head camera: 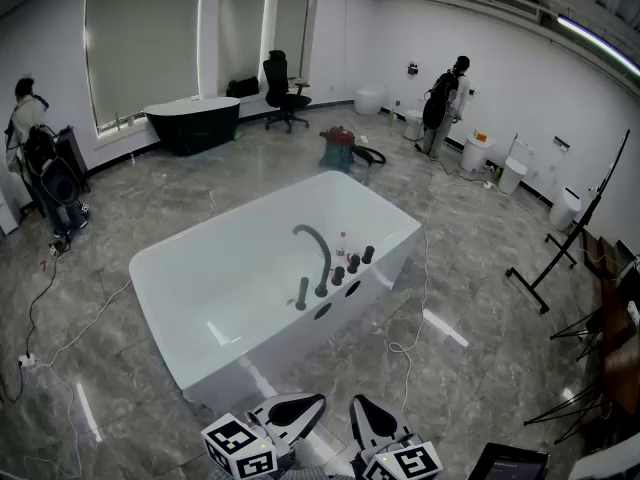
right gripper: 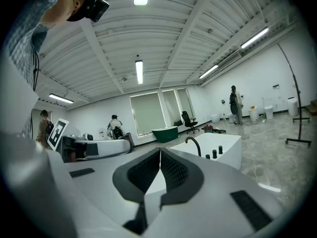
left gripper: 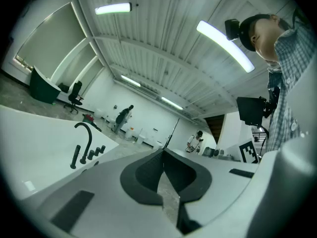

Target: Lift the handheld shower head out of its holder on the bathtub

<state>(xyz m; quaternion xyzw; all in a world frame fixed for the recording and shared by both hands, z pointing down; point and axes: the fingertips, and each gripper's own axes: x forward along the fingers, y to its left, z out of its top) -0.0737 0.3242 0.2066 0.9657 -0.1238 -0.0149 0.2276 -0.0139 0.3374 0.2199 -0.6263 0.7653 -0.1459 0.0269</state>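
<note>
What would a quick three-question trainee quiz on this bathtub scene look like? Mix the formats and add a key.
1. True or false: the left hand-held gripper and the right hand-held gripper are both shut, with nothing between the jaws.
2. The shower head is touched by: A the left hand-held gripper, B the right hand-held gripper, C neither.
3. Count the short knobs beside the curved spout on the white bathtub rim.
Key: 1 true; 2 C; 3 three.

Left gripper (head camera: 318, 401), right gripper (head camera: 357, 403) partly off-frame
</note>
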